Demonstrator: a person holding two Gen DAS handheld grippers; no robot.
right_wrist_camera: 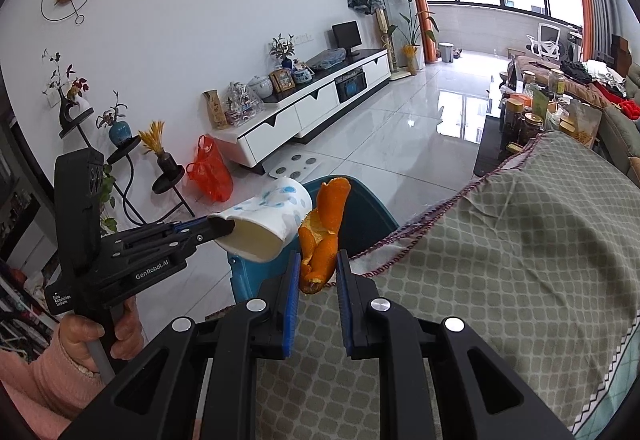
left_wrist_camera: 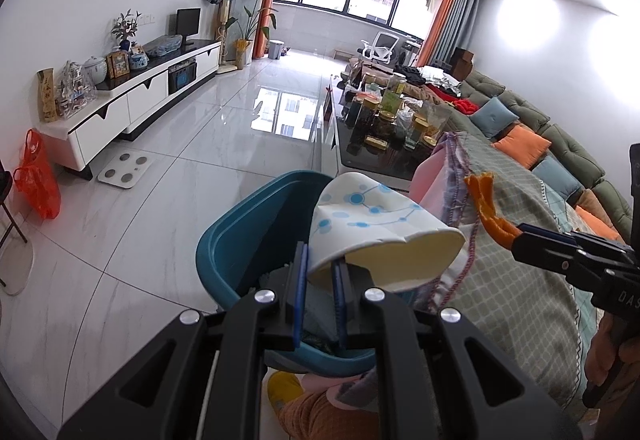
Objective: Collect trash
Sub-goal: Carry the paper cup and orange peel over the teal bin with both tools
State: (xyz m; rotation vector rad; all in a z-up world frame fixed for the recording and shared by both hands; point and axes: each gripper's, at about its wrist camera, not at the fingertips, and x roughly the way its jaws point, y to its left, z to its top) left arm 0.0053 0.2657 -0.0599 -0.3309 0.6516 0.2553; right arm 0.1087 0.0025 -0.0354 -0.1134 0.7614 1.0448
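Glossy white tile floor (left_wrist_camera: 168, 200); checked cloth (right_wrist_camera: 500, 240) beside teal bin (left_wrist_camera: 240, 232)

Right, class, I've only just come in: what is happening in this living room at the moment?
A person is collecting trash with hand-held tongs in each hand. The left tongs are shut on the rim of a crushed paper cup, held above a blue bin on the floor. The right tongs are shut on a piece of orange peel, close to the same bin and beside a checked cloth. Neither item has been dropped in yet.
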